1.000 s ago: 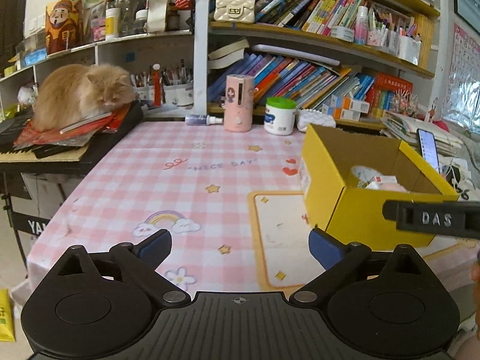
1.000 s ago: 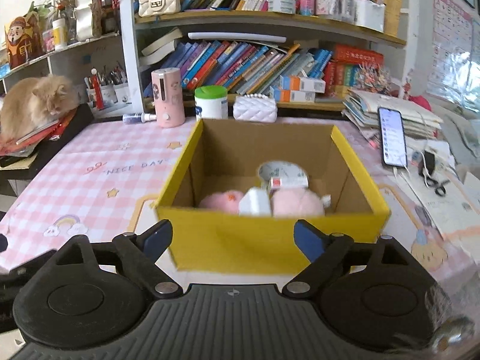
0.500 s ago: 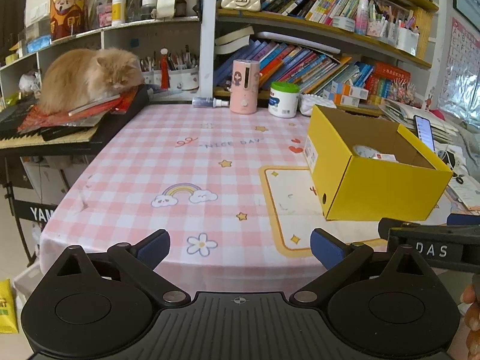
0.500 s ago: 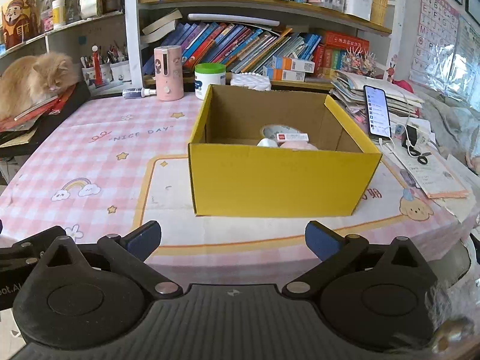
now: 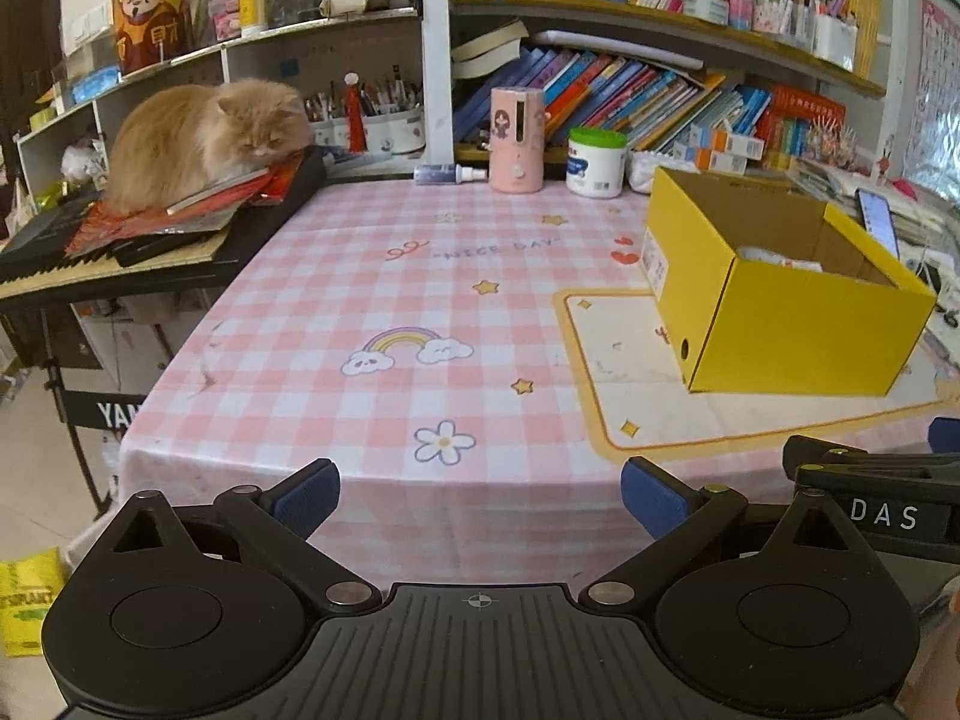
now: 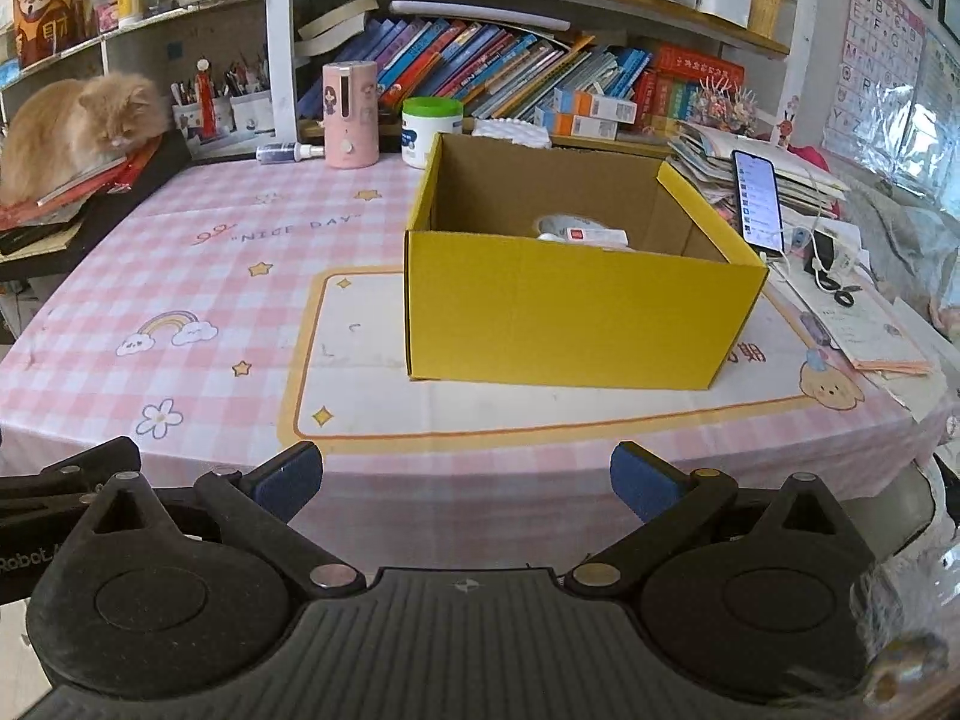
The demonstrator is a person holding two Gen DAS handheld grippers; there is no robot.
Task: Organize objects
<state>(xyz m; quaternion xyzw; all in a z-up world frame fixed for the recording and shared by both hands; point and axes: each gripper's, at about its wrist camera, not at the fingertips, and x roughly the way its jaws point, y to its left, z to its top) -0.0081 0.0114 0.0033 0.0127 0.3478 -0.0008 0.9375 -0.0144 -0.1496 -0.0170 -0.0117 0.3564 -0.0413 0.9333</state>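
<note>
The left gripper (image 5: 480, 495) is spread wide and empty, held off the near edge of the worktop (image 5: 372, 300); the right gripper (image 6: 465, 480) is likewise apart and holding nothing, facing the yellow box (image 6: 576, 306). The box stands on the cream mat, with a white carton (image 6: 594, 235) and a roll-like item just showing inside. No loose items lie on the cloth near it, so the sorting looks finished or paused. Any next move would mean reaching toward the back row, perhaps the green-lidded jar (image 6: 432, 132).
</note>
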